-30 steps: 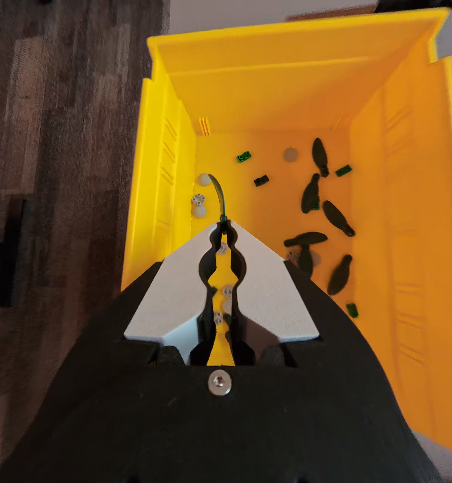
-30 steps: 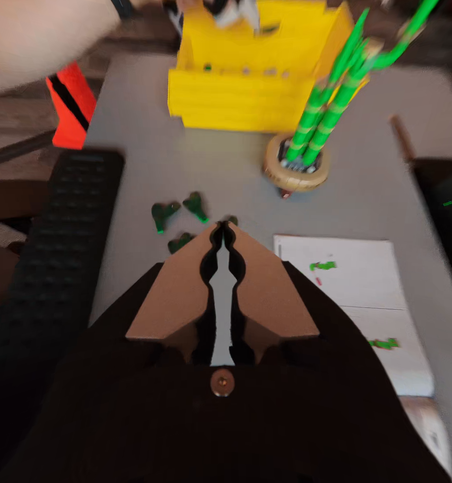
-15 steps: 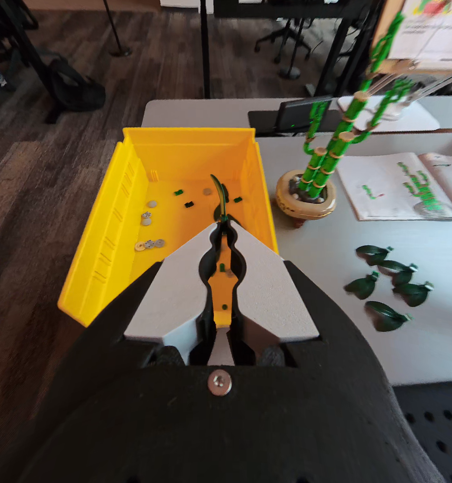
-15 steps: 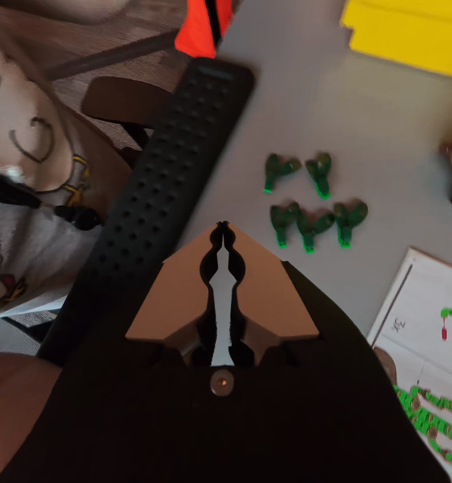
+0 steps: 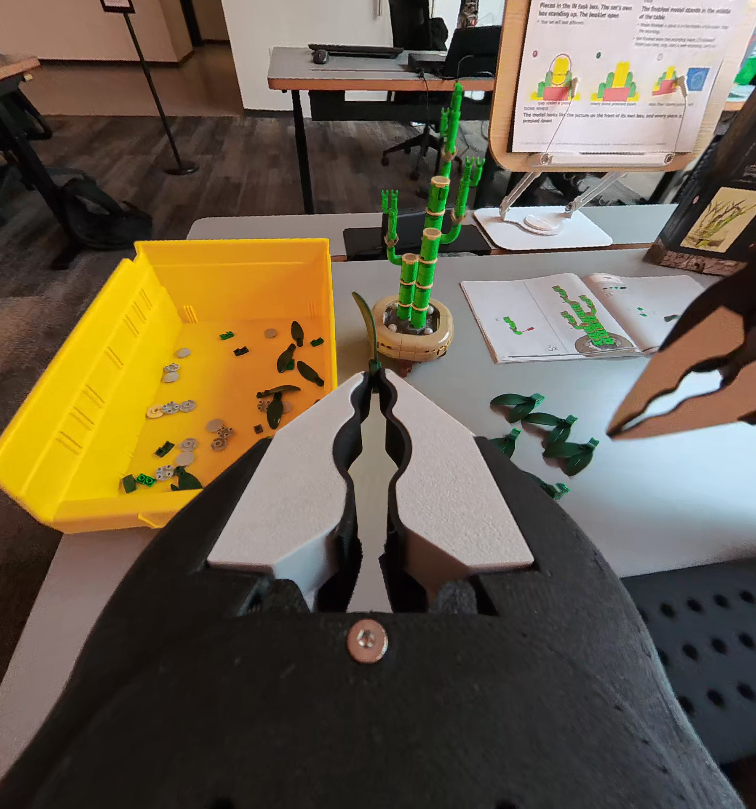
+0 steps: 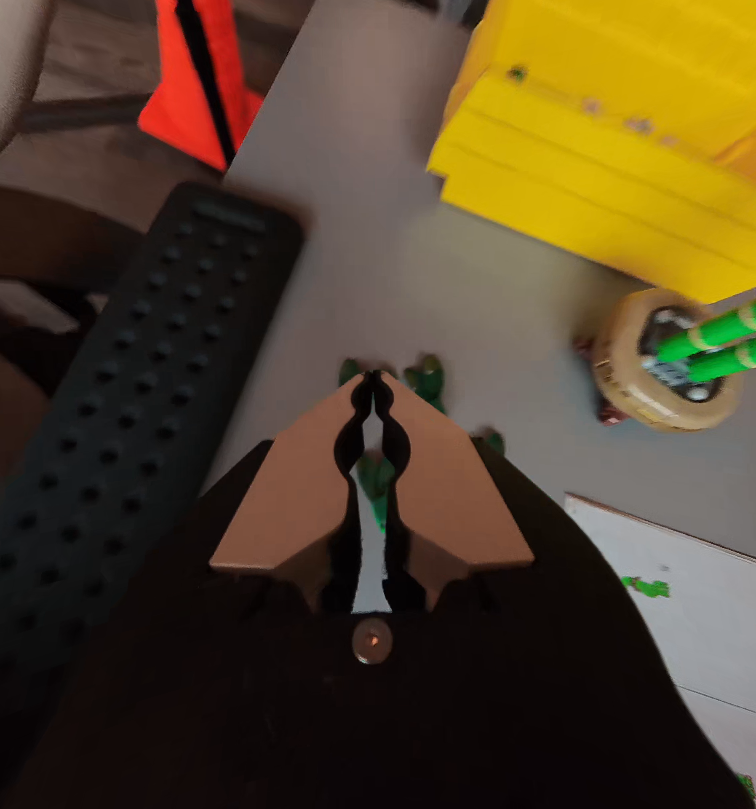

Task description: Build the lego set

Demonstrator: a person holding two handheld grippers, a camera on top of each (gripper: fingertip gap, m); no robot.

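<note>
My left gripper [image 5: 375, 377] is shut on a dark green leaf piece [image 5: 367, 321] that sticks up from its tips, above the grey table between the yellow bin [image 5: 104, 350] and the bamboo model [image 5: 420, 280] in its tan pot. My right gripper [image 6: 372, 380] is shut and empty, hovering over several dark green leaf assemblies [image 6: 426, 376] on the table. It also shows at the right of the left wrist view [image 5: 614, 431], above the same leaf assemblies [image 5: 551, 429]. The bin holds loose green and grey pieces [image 5: 179, 407].
An open instruction booklet [image 5: 560, 315] lies right of the pot. A black perforated mat [image 6: 118, 394] lies along the table's near edge. The pot [image 6: 638, 372] and bin [image 6: 608, 144] stand beyond the right gripper. An instruction board [image 5: 621, 79] and the set's box [image 5: 726, 197] stand at the back. Tip to tip, the grippers are about 20 cm apart.
My left gripper has lifted out of the bin with the leaf and swung right toward the pot. My right gripper has moved over the leaf assemblies.
</note>
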